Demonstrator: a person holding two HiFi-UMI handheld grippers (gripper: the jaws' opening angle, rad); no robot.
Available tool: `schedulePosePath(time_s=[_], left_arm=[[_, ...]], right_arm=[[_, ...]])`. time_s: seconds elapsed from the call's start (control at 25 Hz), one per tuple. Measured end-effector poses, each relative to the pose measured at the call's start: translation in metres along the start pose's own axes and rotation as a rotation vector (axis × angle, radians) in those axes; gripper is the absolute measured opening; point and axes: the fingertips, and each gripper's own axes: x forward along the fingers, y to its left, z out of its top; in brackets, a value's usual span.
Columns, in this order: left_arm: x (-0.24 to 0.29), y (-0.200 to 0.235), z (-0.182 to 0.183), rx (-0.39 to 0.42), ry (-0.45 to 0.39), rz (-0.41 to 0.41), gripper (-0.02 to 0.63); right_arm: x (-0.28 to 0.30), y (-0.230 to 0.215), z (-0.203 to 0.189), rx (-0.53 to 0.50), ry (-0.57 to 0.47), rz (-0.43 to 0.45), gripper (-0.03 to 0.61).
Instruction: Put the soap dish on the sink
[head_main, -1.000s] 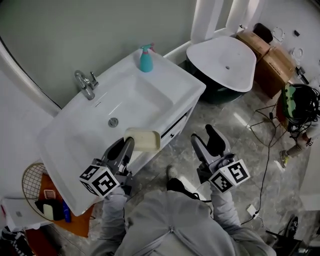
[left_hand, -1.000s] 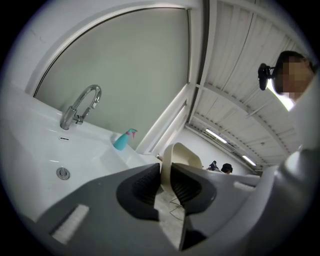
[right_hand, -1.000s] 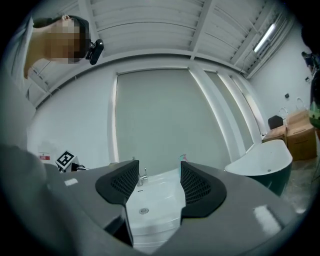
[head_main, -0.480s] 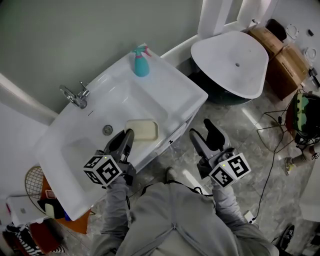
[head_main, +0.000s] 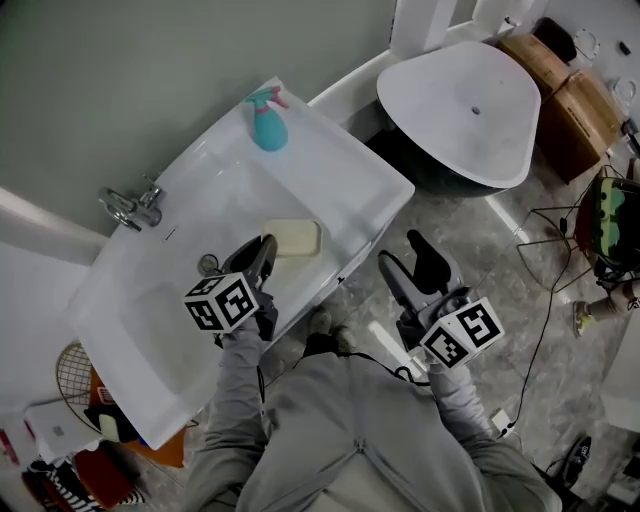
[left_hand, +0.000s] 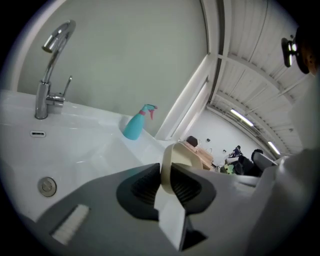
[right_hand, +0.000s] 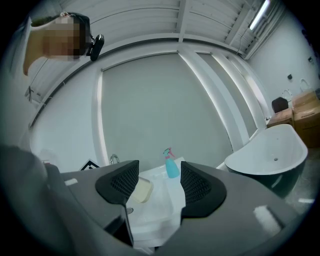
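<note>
Head view: the white sink (head_main: 350, 165) lies at left. The right gripper (head_main: 404, 256) hangs off its front edge, jaws apart on nothing. The left gripper (head_main: 262, 258) is clamped on one end of the soap dish (head_main: 295, 238), over the basin by the front edge. The dish is a pale cream rounded rectangle, its long axis pointing from the jaws toward the sink's right end. A teal bottle (head_main: 266, 125) stands at the back right corner.

The left gripper (head_main: 266, 250) holds a cream soap dish (head_main: 294, 238) by its near edge over the white sink (head_main: 372, 178). The right gripper (head_main: 402, 253) hangs right of the sink above the floor, jaws apart. A teal spray bottle (head_main: 266, 122) stands on the sink's far rim.
</note>
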Motion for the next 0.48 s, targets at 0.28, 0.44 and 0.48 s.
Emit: schedulePosePath(time_s=[0.28,0.44,0.48], left_arm=[[0.048,0.012,-0.001,0.013,0.072,-0.003,0.115],[0.073,0.021,0.0,0.022,0.112,-0.006,0.115],[0.078,0.023,0.001,0.025,0.121,-0.007,0.115]], right_arm=[[0.007,-0.022,0.002,0.022,0.0,-0.056,0.264],[0.016,-0.03,0.003,0.02,0.0,-0.086,0.264],[0.018,-0.032,0.003,0.018,0.001,-0.092,0.264]])
